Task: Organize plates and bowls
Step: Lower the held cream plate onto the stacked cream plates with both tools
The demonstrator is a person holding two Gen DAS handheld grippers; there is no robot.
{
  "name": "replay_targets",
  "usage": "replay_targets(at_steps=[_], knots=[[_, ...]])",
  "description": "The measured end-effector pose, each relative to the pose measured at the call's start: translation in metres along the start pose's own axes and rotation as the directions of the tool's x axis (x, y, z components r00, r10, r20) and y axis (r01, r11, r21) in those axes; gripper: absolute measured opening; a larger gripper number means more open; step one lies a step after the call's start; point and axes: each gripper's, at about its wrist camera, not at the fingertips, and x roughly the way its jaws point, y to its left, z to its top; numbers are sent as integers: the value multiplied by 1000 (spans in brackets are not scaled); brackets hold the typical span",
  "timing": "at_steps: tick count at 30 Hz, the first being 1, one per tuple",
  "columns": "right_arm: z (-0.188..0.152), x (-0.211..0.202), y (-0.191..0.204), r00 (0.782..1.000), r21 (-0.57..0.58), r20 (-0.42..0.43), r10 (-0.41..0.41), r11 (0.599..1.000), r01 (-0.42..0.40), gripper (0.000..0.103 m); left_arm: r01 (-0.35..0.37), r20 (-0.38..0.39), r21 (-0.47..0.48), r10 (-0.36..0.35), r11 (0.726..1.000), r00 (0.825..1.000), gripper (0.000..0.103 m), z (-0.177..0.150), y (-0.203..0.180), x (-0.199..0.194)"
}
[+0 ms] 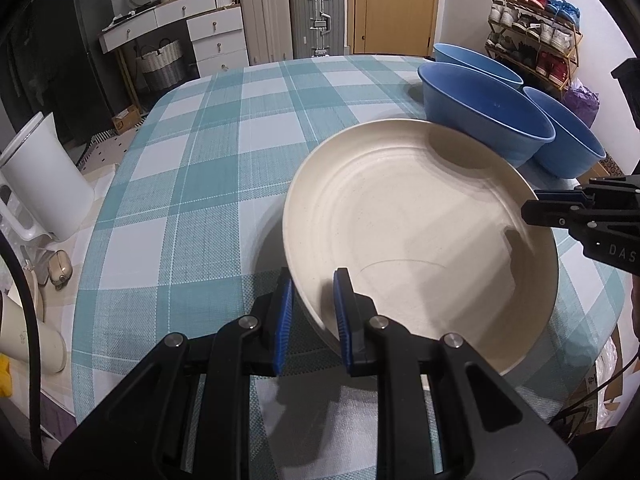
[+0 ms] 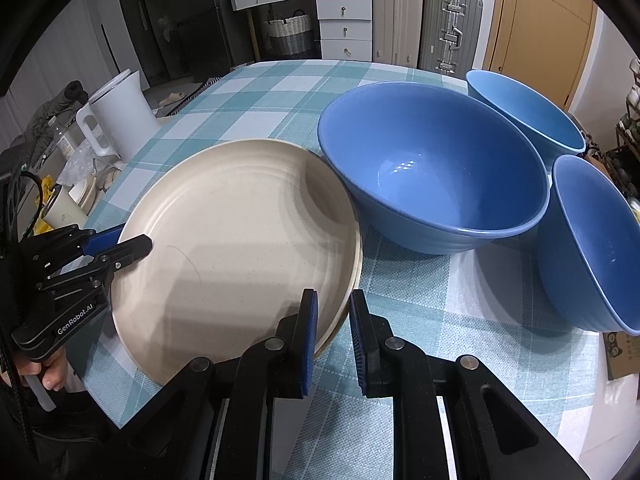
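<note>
Cream plate, one, clamped at its rim by both hand-held grippers; blue bowls, three.

Plates lay stacked on the table; three bowls stood just right, behind them; kettle stood far left.

A home: suitcases, a shoe rack, drawers behind a checked-cloth table.

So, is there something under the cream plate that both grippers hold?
Yes. Under the cream plate, near the right gripper, a second cream rim peeks out. How many plates lie beneath is covered.
</note>
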Motion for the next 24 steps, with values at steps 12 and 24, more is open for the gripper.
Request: replay_targets(at_steps=[12,24], knots=[[-3,1,1,1000,-13,5,-18,1000,18,17,-34,-4,29,35,999,999,17,-3,-4,2],[-3,-3,4,1000,-28,20,-15,999,16,17,-43,-16,31,43,999,999,17,-5,-5,7]])
